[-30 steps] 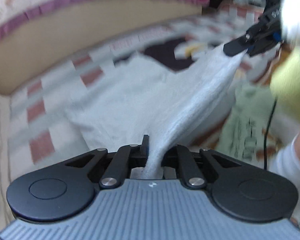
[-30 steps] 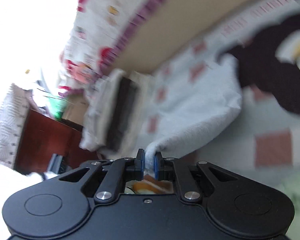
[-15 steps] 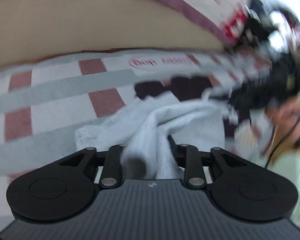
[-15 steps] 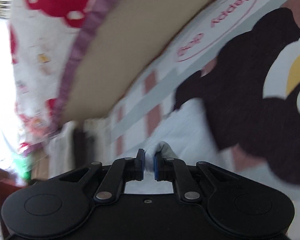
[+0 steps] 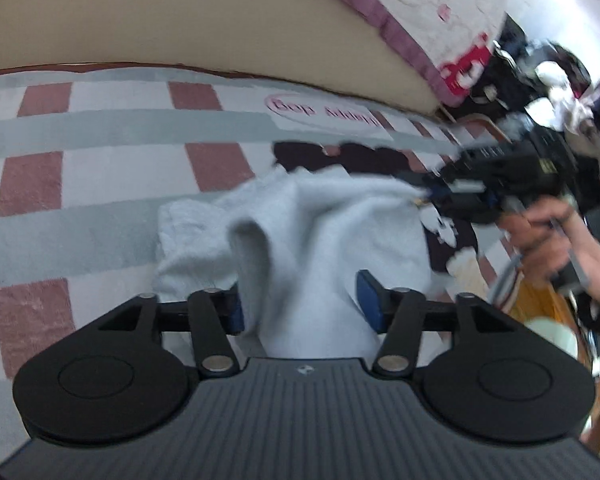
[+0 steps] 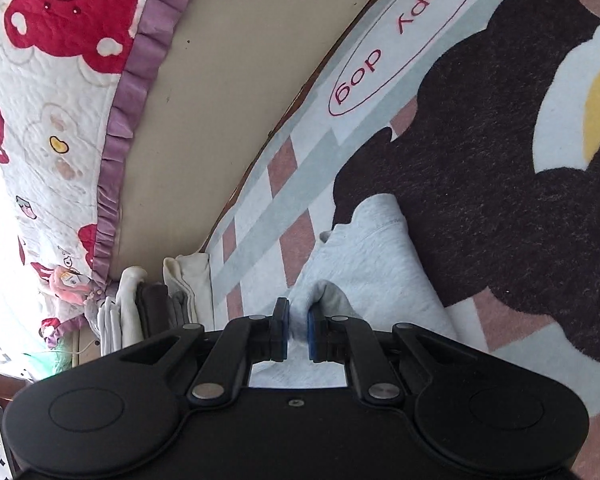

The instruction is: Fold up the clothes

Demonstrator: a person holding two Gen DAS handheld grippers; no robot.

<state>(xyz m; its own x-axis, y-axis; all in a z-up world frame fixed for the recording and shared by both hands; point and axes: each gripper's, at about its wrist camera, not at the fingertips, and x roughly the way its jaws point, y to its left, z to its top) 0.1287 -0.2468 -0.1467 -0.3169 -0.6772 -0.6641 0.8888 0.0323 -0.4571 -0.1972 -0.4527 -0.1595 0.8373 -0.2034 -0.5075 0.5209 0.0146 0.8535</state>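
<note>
The grey garment [image 5: 324, 224] lies bunched at frame centre on the checked rug [image 5: 112, 168], bare rug at left. Left gripper [image 5: 302, 306]: jaws spread wide, cloth between them. Right gripper [image 6: 298, 330]: jaws clamped on a garment fold.

Checked rug [image 6: 284, 196] in pink, grey and white covers the floor, bearing a dark brown dog figure [image 6: 500, 168] and an oval label [image 6: 404, 36] reading "happy dog"; beige bed base [image 6: 228, 92] borders the rug; quilt [image 6: 56, 92] with red bears and purple frill overhangs it; stacked folded garments [image 6: 152, 300] sit at the base's corner.
</note>
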